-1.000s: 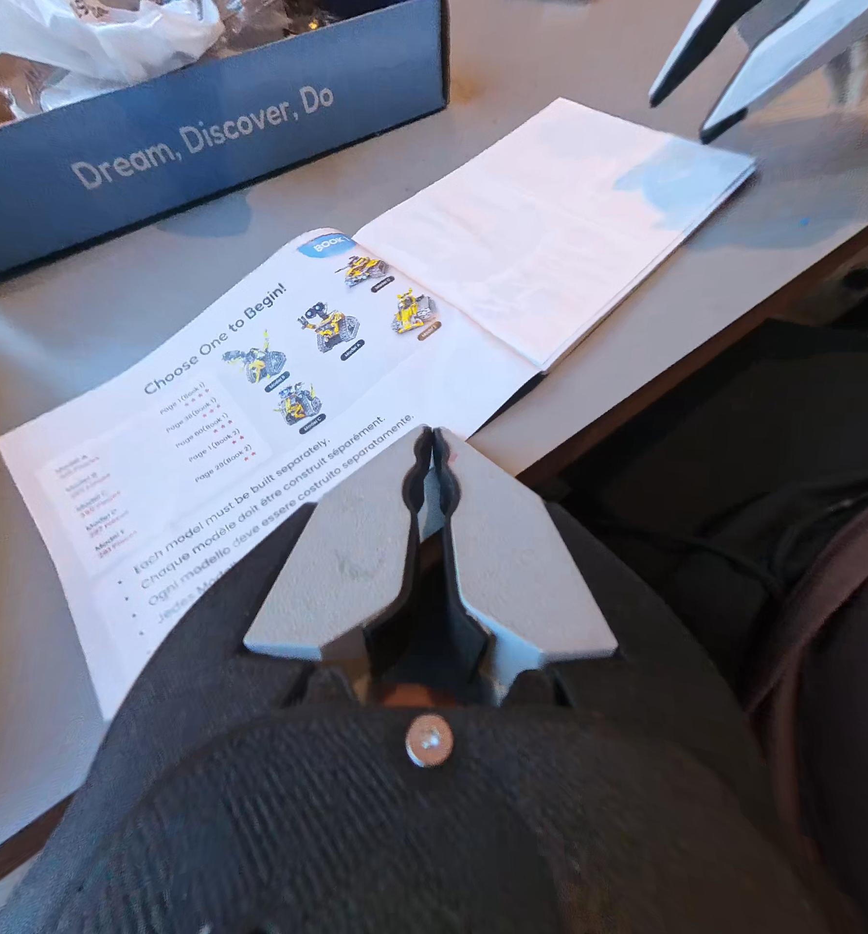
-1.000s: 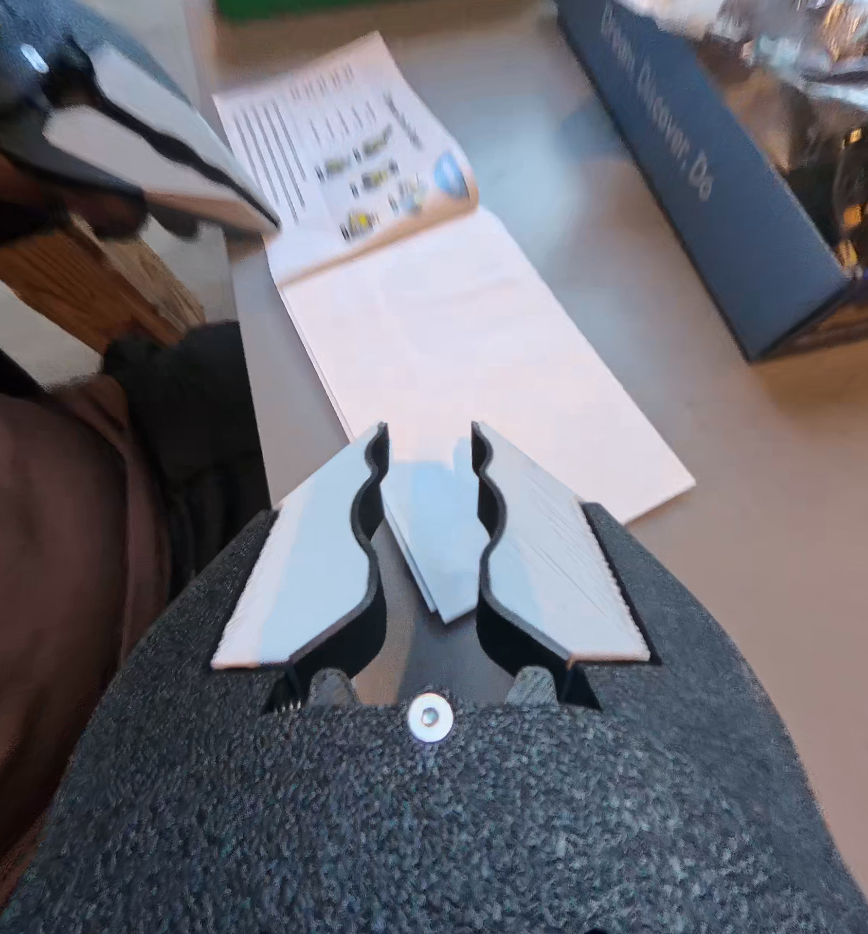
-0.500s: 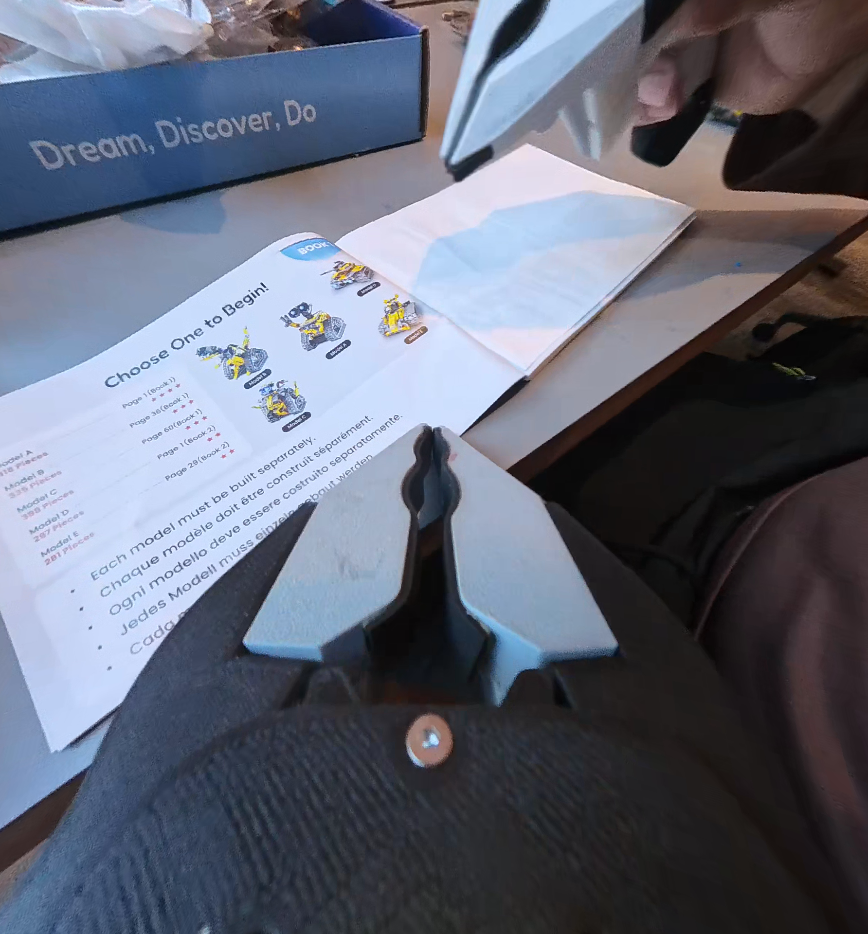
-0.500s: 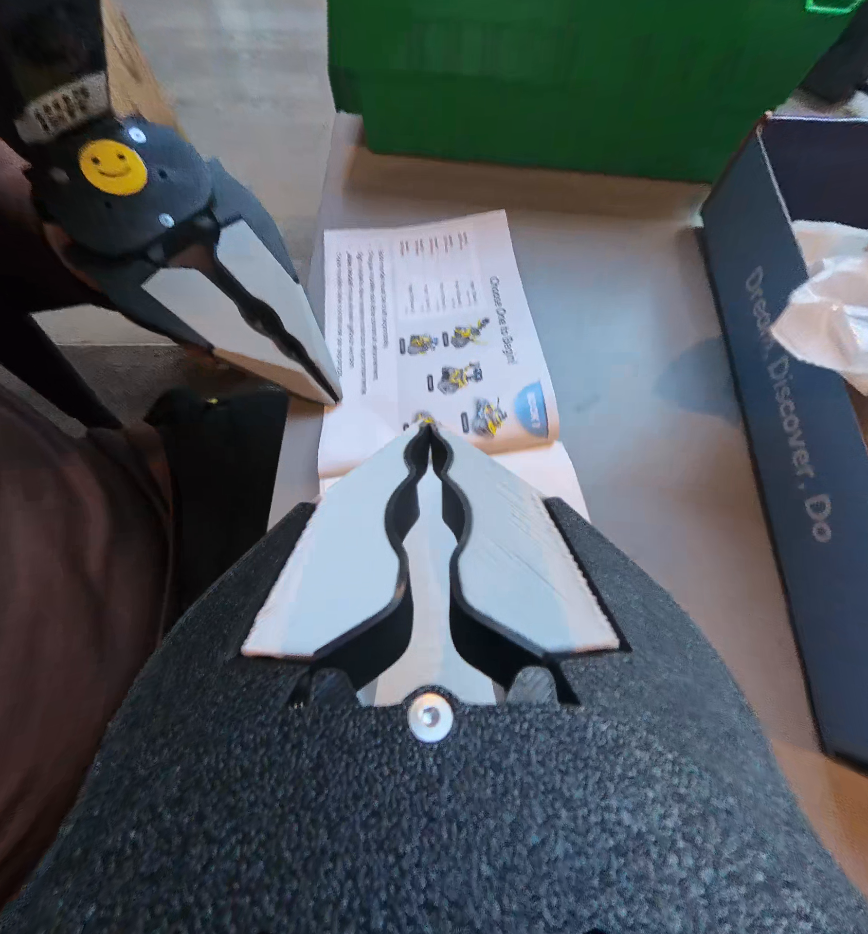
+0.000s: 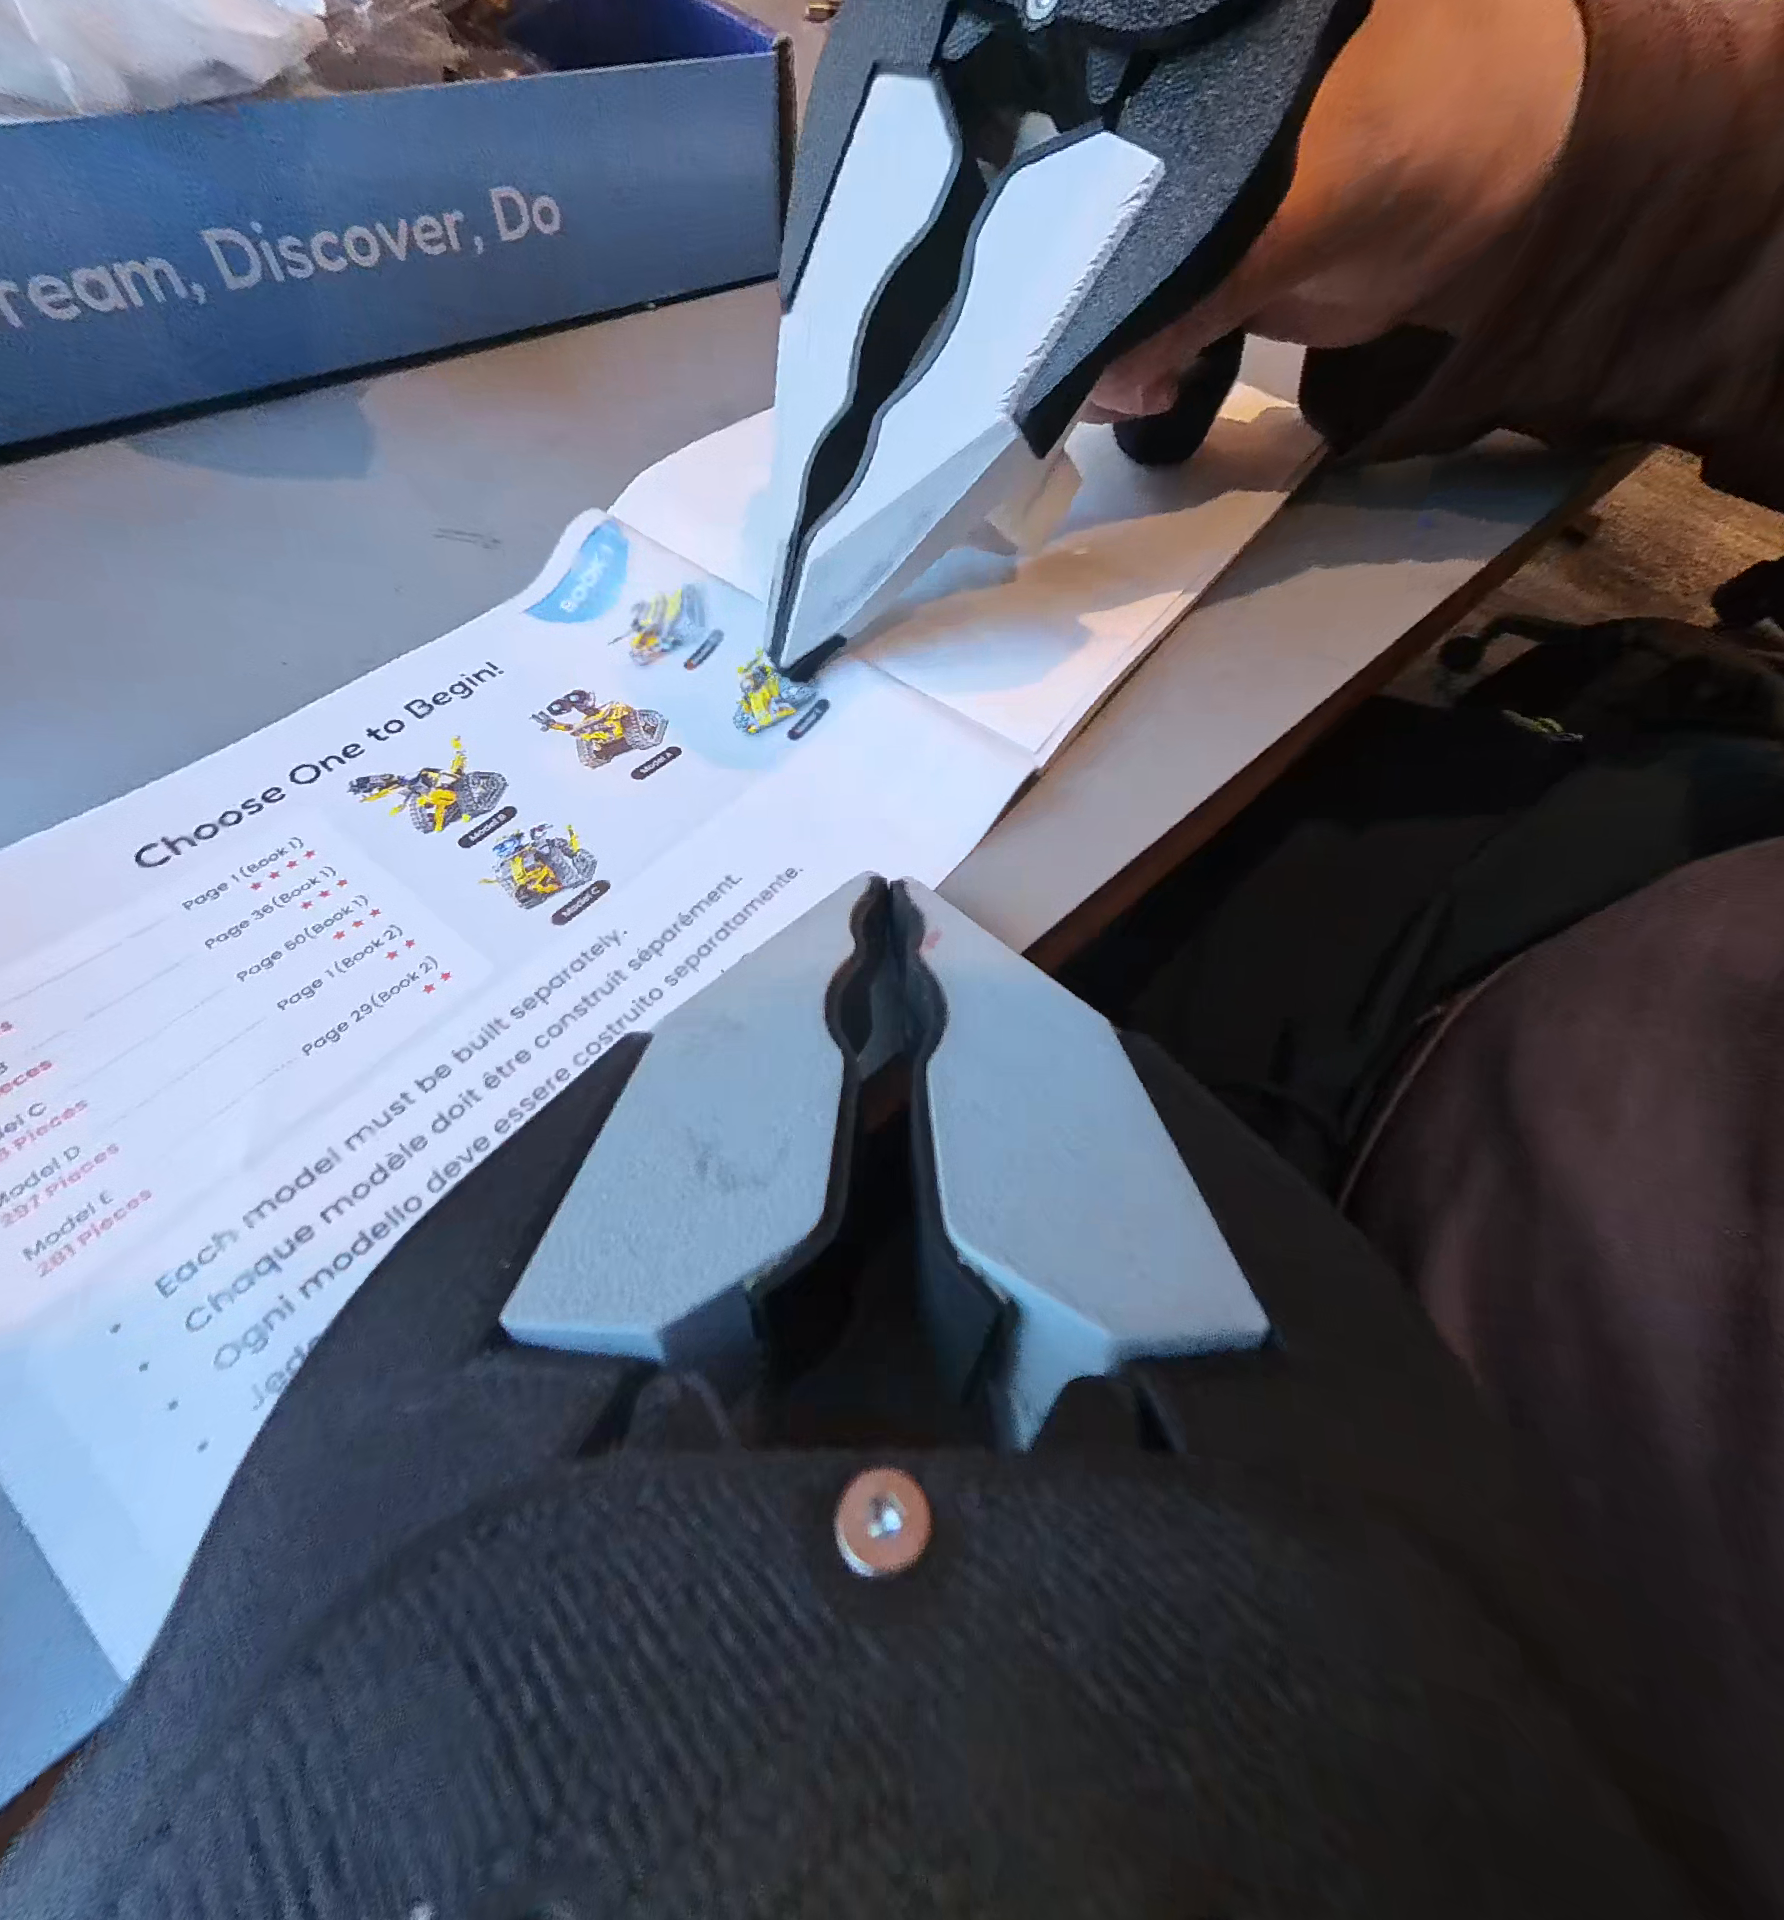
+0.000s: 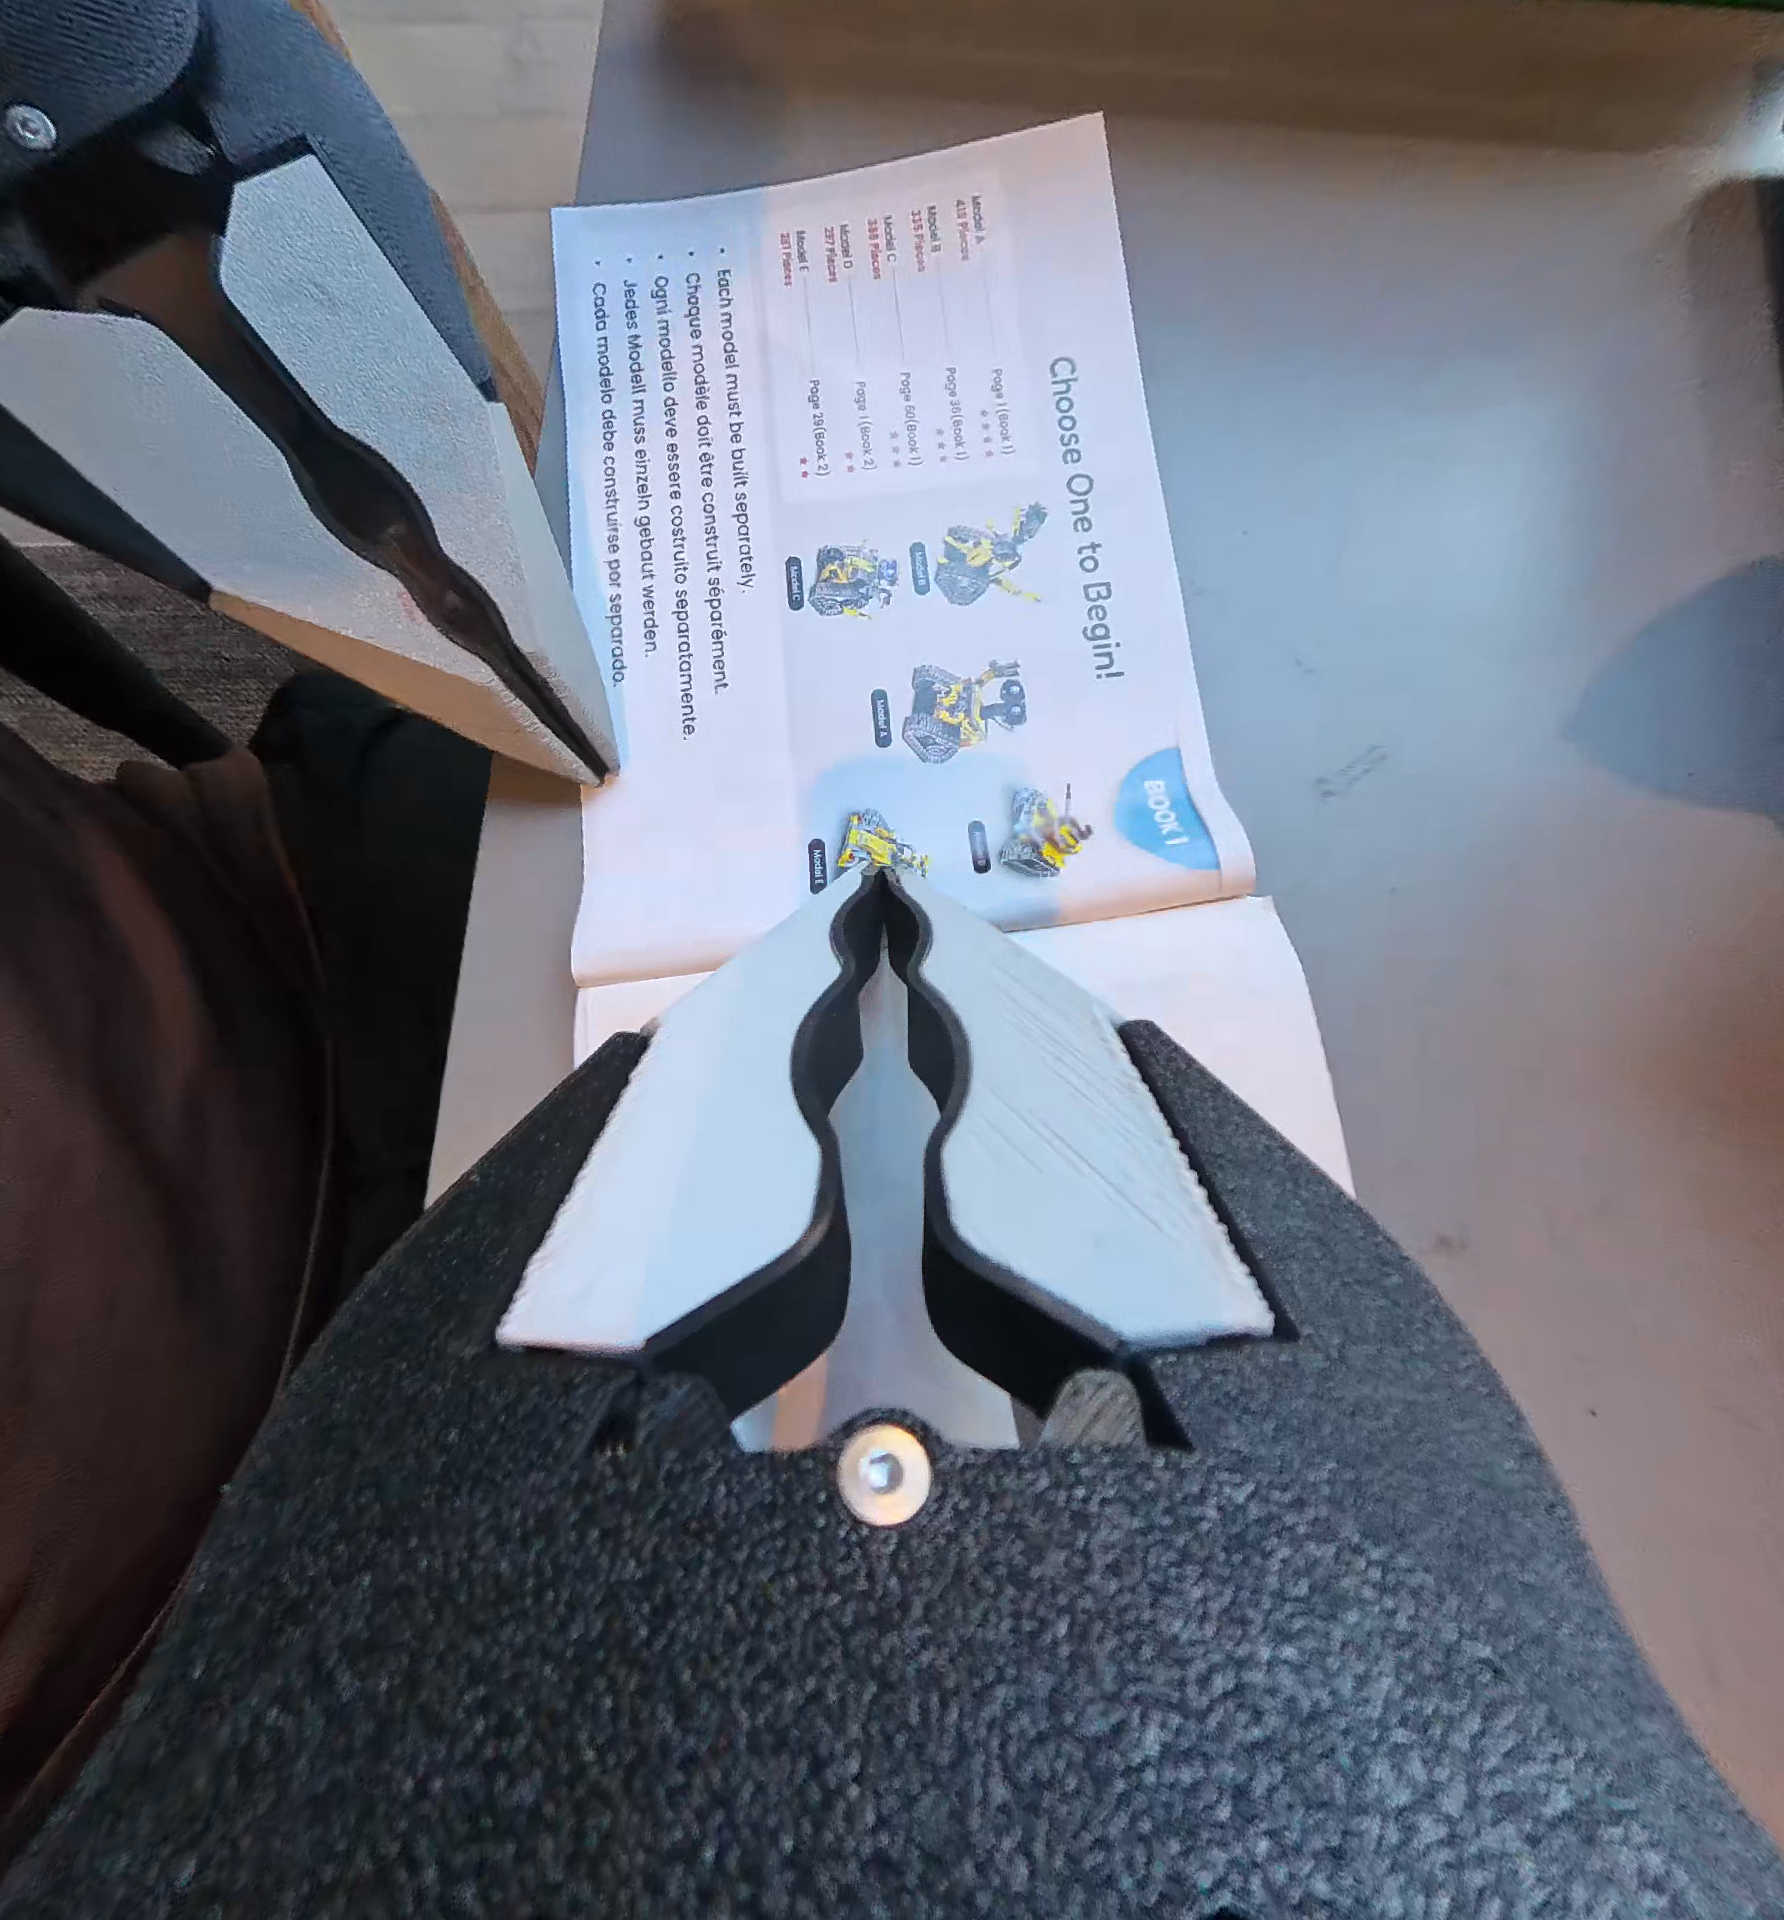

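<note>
Left wrist view: grey table (image 5: 244,540).

Two close, opposed wrist views down over the open booklet (image 5: 514,831) (image 6: 867,540), shared by both.

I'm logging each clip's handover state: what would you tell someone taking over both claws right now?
Right claw: shut, empty, tip pressed on the open booklet at a small yellow vehicle picture near the fold.
Left claw: shut, empty, over the booklet's near edge at the table edge; contact unclear.
Booklet lies open and flat; the blue box of bags sits behind it.
Done: booklet opened, one picture pointed at. Nothing is gripped. What is left cannot be told.
</note>
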A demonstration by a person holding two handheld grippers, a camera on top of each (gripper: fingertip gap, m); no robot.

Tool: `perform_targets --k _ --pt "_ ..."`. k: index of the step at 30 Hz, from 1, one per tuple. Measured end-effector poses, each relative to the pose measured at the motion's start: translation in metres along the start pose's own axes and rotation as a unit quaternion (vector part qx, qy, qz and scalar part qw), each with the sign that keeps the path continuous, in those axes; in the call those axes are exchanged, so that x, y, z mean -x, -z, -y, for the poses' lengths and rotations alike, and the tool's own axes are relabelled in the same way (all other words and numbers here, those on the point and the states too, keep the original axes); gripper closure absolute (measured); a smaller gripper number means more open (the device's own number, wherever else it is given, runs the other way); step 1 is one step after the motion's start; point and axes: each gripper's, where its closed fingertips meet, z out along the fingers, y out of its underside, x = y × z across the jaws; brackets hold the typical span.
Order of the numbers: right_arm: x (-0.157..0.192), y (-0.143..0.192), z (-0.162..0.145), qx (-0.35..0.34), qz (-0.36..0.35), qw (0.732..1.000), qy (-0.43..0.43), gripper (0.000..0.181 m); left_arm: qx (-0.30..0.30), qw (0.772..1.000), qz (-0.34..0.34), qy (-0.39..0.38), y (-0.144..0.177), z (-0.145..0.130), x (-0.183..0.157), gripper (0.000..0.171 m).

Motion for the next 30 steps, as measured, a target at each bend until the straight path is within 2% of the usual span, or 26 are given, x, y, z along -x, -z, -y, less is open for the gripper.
perform_targets --k 11,14,21,28,30 --pt "-0.003 0.001 -0.006 0.031 -0.014 0.998 0.053 0.181 -0.005 1.000 -0.027 0.007 -0.005 0.006 -0.010 0.169" --pt "-0.011 0.008 -0.012 0.041 -0.021 0.998 0.050 0.181 -0.004 0.999 -0.037 -0.001 -0.007 0.006 -0.017 0.161" --pt "-0.030 0.036 -0.039 0.076 -0.046 0.996 0.030 0.181 -0.005 0.998 -0.057 -0.020 -0.010 0.007 -0.031 0.155" --pt "-0.030 0.050 -0.040 0.043 -0.054 0.998 -0.009 0.181 -0.016 0.997 -0.071 -0.023 -0.015 0.013 -0.045 0.153" --pt "-0.028 0.053 -0.036 0.025 -0.055 0.998 -0.015 0.174 -0.016 0.997 -0.071 -0.040 -0.015 0.013 -0.049 0.151"
